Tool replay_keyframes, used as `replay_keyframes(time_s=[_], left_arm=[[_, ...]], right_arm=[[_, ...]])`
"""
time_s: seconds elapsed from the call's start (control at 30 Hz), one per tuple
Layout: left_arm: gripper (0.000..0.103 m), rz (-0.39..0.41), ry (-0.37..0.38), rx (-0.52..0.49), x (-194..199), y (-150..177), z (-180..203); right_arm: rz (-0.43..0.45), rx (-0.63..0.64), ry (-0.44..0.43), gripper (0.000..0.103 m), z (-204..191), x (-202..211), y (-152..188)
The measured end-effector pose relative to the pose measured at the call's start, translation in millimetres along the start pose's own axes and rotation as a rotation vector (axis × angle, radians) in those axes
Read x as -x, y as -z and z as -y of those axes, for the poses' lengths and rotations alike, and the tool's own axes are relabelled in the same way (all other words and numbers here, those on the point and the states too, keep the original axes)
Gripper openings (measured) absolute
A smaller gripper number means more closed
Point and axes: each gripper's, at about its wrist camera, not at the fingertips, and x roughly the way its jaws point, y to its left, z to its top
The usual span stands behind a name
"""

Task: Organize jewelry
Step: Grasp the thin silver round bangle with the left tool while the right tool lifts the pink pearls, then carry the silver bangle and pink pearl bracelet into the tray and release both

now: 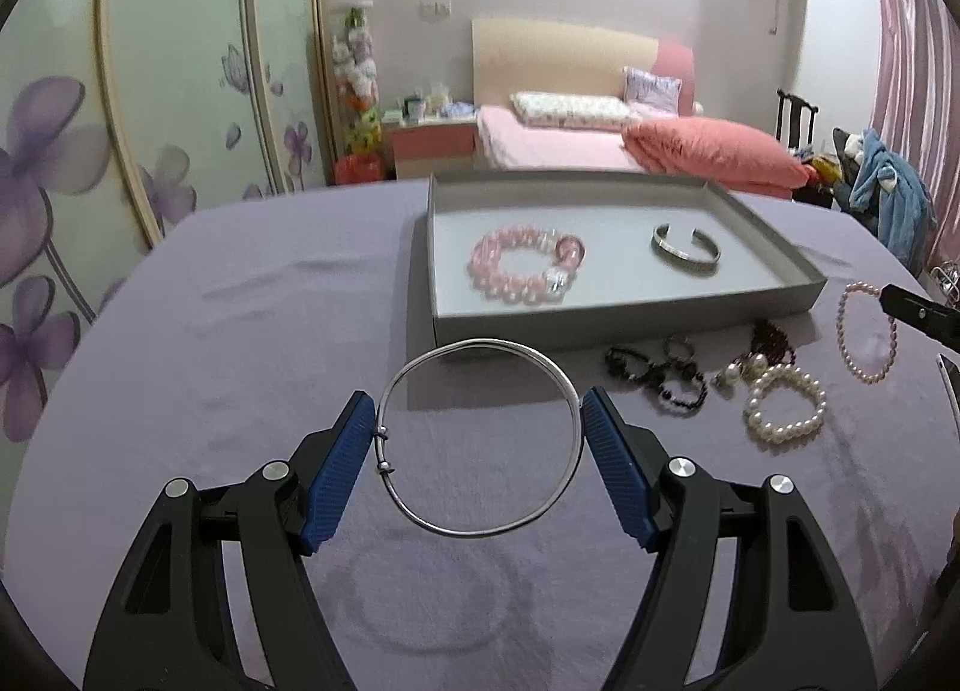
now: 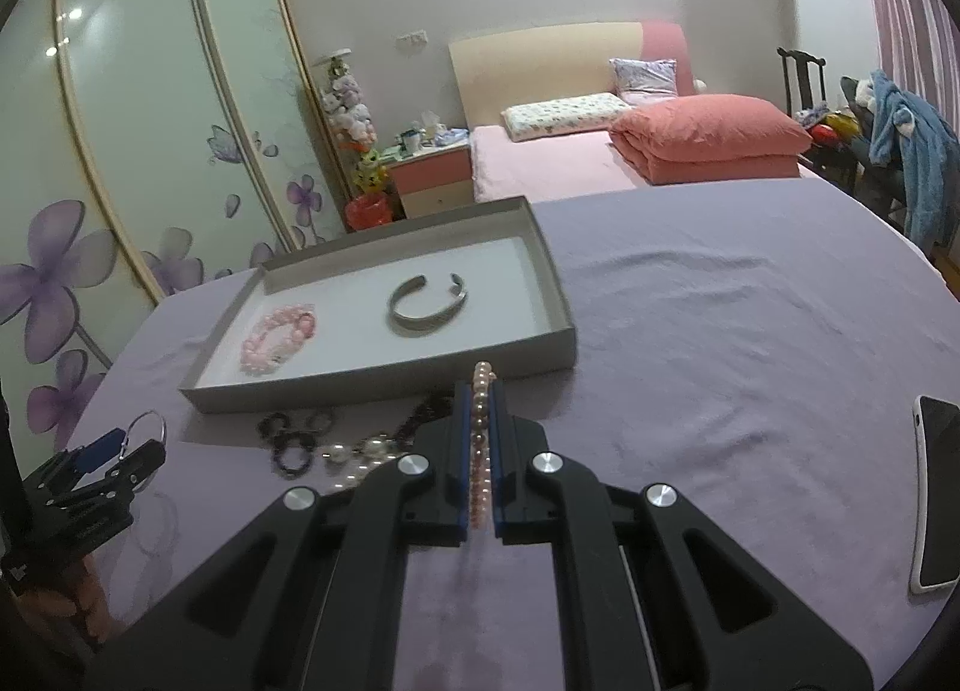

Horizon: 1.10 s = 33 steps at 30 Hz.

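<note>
My left gripper [image 1: 478,409] is shut on a thin silver bangle [image 1: 480,532], held flat between its blue pads a little above the purple cloth, just in front of the grey tray [image 1: 624,316]. The tray holds a pink bead bracelet [image 1: 523,265] and a silver cuff [image 1: 685,250]. My right gripper [image 2: 479,391] is shut on a pink pearl bracelet [image 2: 480,451], held edge-on near the tray's front right corner [image 2: 564,349]. The pearl bracelet also shows in the left wrist view [image 1: 867,331].
Loose jewelry lies on the cloth in front of the tray: black bead bracelets [image 1: 660,376], a white pearl bracelet [image 1: 786,412] and a dark red strand [image 1: 774,340]. A phone [image 2: 936,493] lies at the table's right. A bed stands beyond the table.
</note>
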Motion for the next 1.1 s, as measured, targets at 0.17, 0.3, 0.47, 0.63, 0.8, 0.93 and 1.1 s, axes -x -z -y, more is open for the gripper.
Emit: replay_keyframes(time_s=[0.17,0.3,0.47,0.63,0.8,0.93,1.1], left_arm=[[0.071,0.103,-0.025,-0.025,20,-3,10],[0.071,0.186,-0.038,-0.04,38,-4,21],[0.071,0.265,-0.057,-0.05,53,-7,31],[0.071,0.342,-0.078,-0.037,66,-9,36],[0.071,0.395,-0.091,-0.024,73,-13,39],[0.071,0.429,-0.108,-0.025,76,-13,41],[0.071,0.457,-0.134,-0.013,79,-16,41]], right_arm=[[0.032,0.017,-0.027,0.006,-14,9,0],[0.07,0.041,-0.043,0.006,-26,19,1],[0.145,0.09,-0.045,0.006,-44,35,3],[0.255,0.139,-0.015,0.006,-60,55,4],[0.36,0.175,0.016,0.006,-72,70,4],[0.422,0.193,0.041,0.006,-78,76,4],[0.454,0.197,0.058,0.006,-80,77,2]])
